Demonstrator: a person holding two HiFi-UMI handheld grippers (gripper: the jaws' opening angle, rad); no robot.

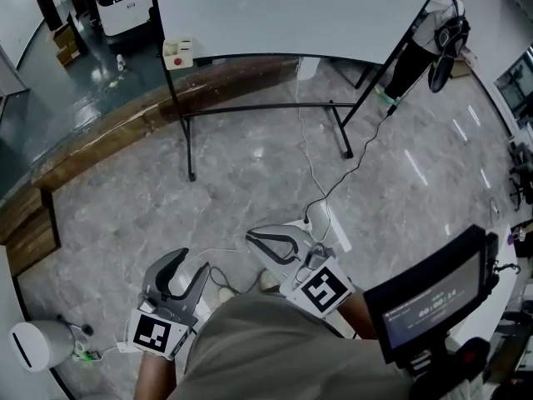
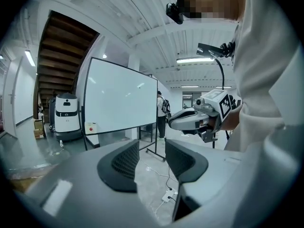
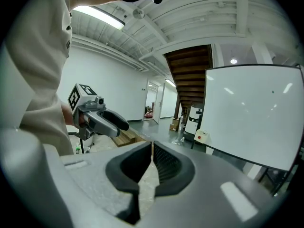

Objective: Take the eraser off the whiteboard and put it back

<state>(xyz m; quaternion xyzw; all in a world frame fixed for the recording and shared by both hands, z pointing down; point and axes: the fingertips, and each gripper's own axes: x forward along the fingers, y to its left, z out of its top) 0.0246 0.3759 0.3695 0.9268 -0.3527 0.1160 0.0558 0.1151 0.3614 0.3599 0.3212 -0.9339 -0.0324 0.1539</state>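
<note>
Wooden step [image 1: 125,127] edges the left; open grey floor [image 1: 250,165] lies ahead, crossed by one cable [image 1: 350,169]. One eraser [image 1: 177,53], a small white block with a red dot, clings to the lower left corner of the one whiteboard [image 1: 291,11]. Two tools, well short of it: left tool [image 1: 191,262] jaws apart, empty; right tool [image 1: 251,238] jaws together, empty

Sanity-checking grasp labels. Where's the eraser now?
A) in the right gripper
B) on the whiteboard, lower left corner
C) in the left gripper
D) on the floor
B: the eraser sits at the lower left corner of the whiteboard. The left gripper is open and empty, and the right gripper is shut on nothing.
</note>
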